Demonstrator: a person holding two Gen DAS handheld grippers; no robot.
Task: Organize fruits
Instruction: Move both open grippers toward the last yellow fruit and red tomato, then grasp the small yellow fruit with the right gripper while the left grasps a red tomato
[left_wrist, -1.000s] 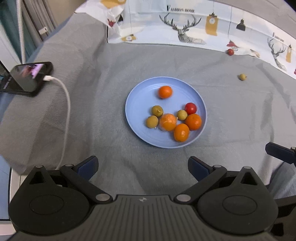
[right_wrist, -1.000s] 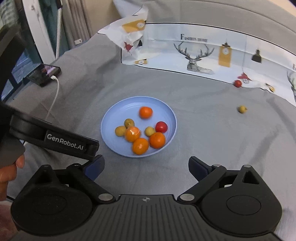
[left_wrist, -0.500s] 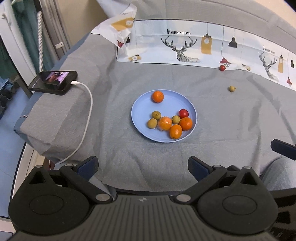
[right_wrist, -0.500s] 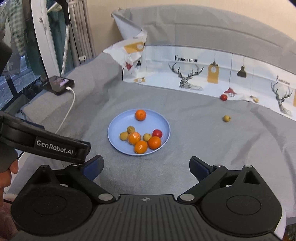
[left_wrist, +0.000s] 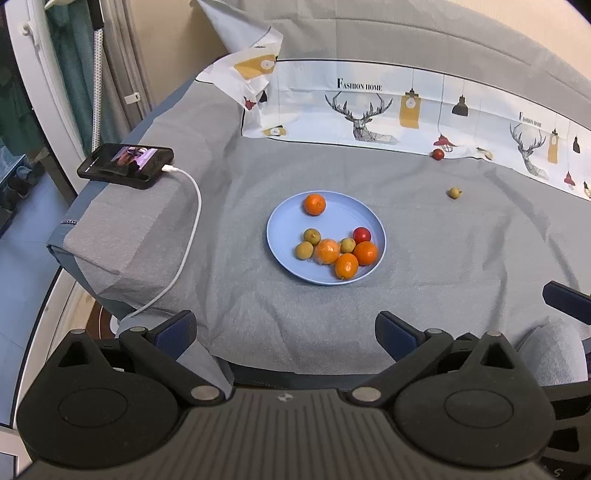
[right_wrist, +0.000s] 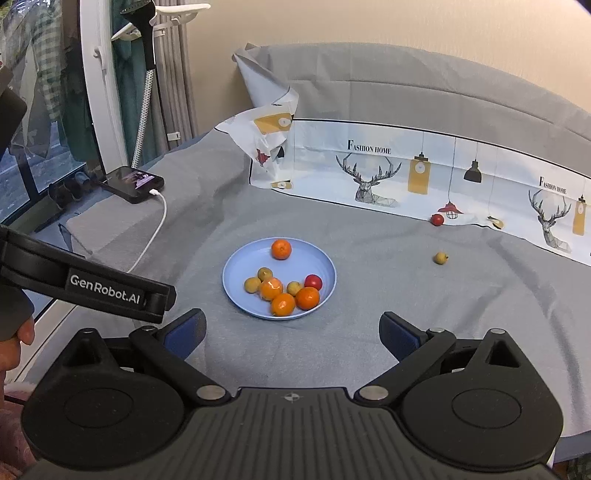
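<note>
Fruit sits mostly on a light blue plate (left_wrist: 280, 221) near the middle of a grey cloth (left_wrist: 461, 266) spread over the surface. One orange (left_wrist: 314, 204) lies alone toward the plate's far rim. The rest bunch at the near right side: a wrapped orange (left_wrist: 327, 251) in the middle, two more oranges (left_wrist: 365, 253) touching each other at the near edge, a red fruit (left_wrist: 361, 234) just behind them, and three small yellow-green fruits (left_wrist: 312, 236) around the wrapped one. Two pieces lie off the plate, well apart from it to the far right: a small yellow-green fruit (left_wrist: 454, 192) on the bare cloth, and another small red fruit (left_wrist: 438, 154) further back, at the edge of a white printed sheet (left_wrist: 369, 107) with deer and lamp drawings that runs along the back.

Left gripper (left_wrist: 286, 328) hangs over the near edge of the cloth, short of the plate, its jaws spread wide with nothing between them. Right gripper (right_wrist: 293, 330) sits likewise near the front, also with jaws wide apart and empty; in its view the left gripper's black side, marked GenRobot.AI, crosses at the left, held by a hand (right_wrist: 14, 343).

At the far left corner, a black phone (left_wrist: 125, 161) with a lit screen rests on the cloth, a white cable (left_wrist: 192, 236) plugged into it and trailing over the near edge.
</note>
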